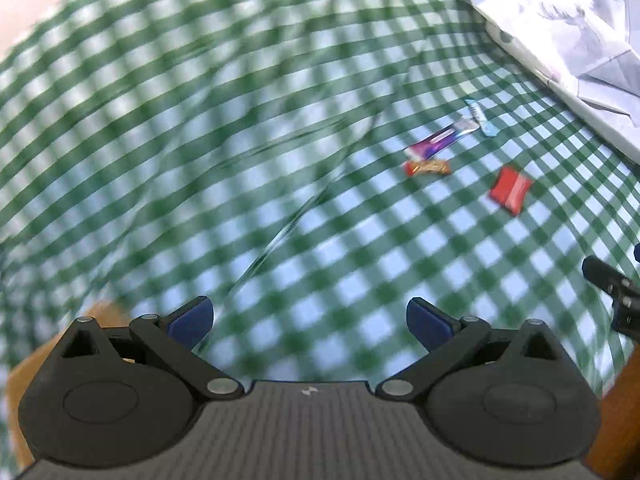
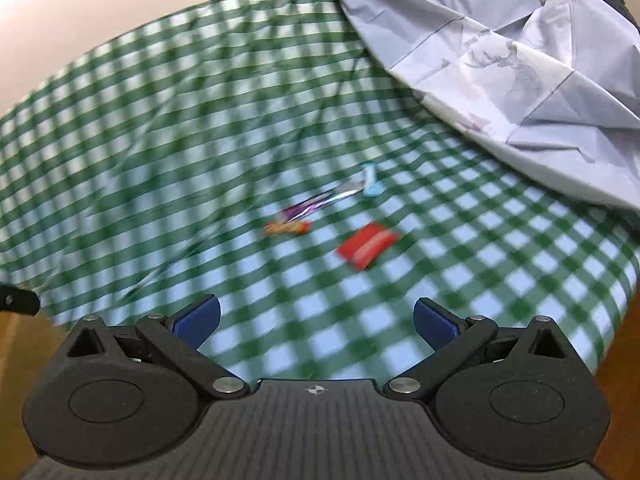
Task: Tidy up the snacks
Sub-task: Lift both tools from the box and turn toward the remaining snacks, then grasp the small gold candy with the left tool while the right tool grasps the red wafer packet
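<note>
Several wrapped snacks lie on a green and white checked tablecloth (image 1: 280, 200) (image 2: 400, 300): a red packet (image 1: 510, 190) (image 2: 367, 245), an orange-red bar (image 1: 427, 167) (image 2: 288, 227), a purple bar (image 1: 440, 140) (image 2: 316, 201) and a light blue packet (image 1: 481, 117) (image 2: 371, 179). A clear container (image 1: 288, 152), blurred, stands left of the snacks. My left gripper (image 1: 310, 322) is open and empty, well short of them. My right gripper (image 2: 316, 324) is open and empty too, with the red packet ahead of it.
A crumpled pale blue sheet (image 1: 568, 32) (image 2: 520, 72) covers the far right of the table. The other gripper's black tip shows at the right edge (image 1: 612, 280) and at the left edge (image 2: 18, 300). Wooden floor (image 2: 24, 360) lies below the table edge.
</note>
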